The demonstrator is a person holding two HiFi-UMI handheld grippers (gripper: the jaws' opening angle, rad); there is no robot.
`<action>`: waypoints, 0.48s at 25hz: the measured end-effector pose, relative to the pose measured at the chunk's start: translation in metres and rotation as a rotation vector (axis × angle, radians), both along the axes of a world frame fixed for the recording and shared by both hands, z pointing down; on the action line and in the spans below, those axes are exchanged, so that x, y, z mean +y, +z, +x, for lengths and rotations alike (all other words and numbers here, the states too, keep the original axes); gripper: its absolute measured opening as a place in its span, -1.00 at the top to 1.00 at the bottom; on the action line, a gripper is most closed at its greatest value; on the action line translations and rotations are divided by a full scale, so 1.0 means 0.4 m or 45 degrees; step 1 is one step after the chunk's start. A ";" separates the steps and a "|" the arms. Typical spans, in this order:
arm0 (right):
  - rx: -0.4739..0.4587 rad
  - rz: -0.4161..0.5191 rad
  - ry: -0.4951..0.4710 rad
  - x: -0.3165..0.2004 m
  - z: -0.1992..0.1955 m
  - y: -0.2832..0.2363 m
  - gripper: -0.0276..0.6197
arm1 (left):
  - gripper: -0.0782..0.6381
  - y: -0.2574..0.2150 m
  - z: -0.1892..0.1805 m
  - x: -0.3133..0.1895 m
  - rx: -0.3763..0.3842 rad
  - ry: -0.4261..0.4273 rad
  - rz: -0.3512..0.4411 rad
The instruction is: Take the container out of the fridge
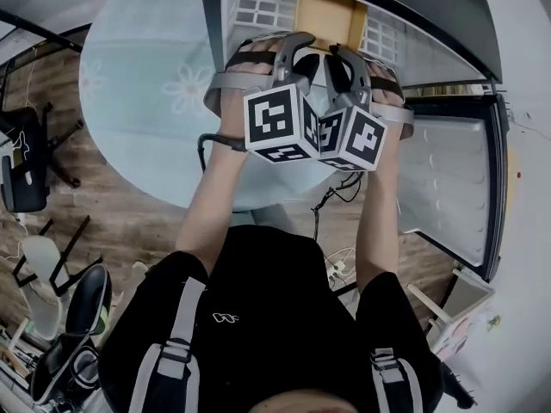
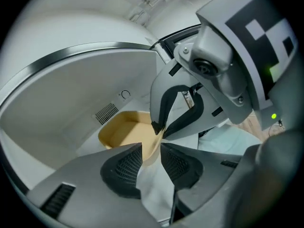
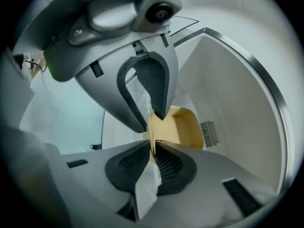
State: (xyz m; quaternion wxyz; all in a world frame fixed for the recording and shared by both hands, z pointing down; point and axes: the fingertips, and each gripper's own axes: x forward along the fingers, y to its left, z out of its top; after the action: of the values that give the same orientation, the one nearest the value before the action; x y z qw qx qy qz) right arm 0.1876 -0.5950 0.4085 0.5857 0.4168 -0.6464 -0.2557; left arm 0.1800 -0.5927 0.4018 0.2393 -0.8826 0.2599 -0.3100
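Observation:
A shallow tan container (image 1: 327, 15) (image 2: 121, 132) (image 3: 178, 127) sits on a white shelf inside the fridge. Both grippers reach in side by side and meet at its near rim. My left gripper (image 1: 297, 54) (image 2: 149, 153) is open: the rim stands in the gap between its pads, which do not press on it. My right gripper (image 1: 344, 58) (image 3: 154, 148) is shut on the thin rim. In the left gripper view the right gripper (image 2: 157, 127) pinches the rim. In the right gripper view the left gripper (image 3: 154, 113) hangs spread over that same edge.
White fridge walls close in around the container, with a vent grille (image 2: 107, 112) on the back wall. The fridge door (image 1: 448, 188) stands open at the right. A round pale table (image 1: 146, 84) lies to the left, and chairs (image 1: 26, 170) stand beyond it on the wood floor.

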 end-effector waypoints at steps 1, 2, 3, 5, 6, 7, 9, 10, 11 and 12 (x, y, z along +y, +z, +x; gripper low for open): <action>0.004 0.001 0.002 0.002 0.002 0.005 0.79 | 0.43 0.003 0.001 -0.002 -0.001 -0.003 0.010; 0.014 -0.001 0.003 0.009 0.004 0.013 0.80 | 0.42 0.009 0.003 0.003 -0.008 0.002 0.017; 0.026 -0.004 0.005 0.019 0.007 0.022 0.81 | 0.43 0.018 0.006 0.011 -0.017 0.012 0.020; 0.038 -0.003 0.008 0.038 0.008 0.037 0.82 | 0.46 0.036 0.011 0.033 -0.037 0.034 0.016; 0.041 -0.005 0.003 0.046 0.008 0.043 0.83 | 0.49 0.045 0.014 0.042 -0.046 0.042 0.011; 0.042 -0.011 -0.005 0.052 0.008 0.048 0.84 | 0.53 0.052 0.017 0.050 -0.054 0.047 0.006; 0.032 -0.028 -0.026 0.063 0.008 0.055 0.85 | 0.56 0.061 0.021 0.062 -0.069 0.048 0.000; 0.032 -0.037 -0.038 0.068 0.007 0.056 0.85 | 0.58 0.065 0.021 0.068 -0.078 0.046 0.000; 0.039 -0.046 -0.054 0.075 0.004 0.058 0.85 | 0.59 0.068 0.020 0.076 -0.090 0.043 0.001; 0.049 -0.057 -0.073 0.084 0.001 0.060 0.85 | 0.61 0.073 0.019 0.087 -0.109 0.039 0.005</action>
State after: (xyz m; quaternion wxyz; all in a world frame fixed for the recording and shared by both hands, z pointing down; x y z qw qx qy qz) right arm 0.1881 -0.5612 0.4327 0.5998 0.3797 -0.6523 -0.2658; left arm 0.1874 -0.5580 0.4311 0.2567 -0.8720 0.2363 -0.3434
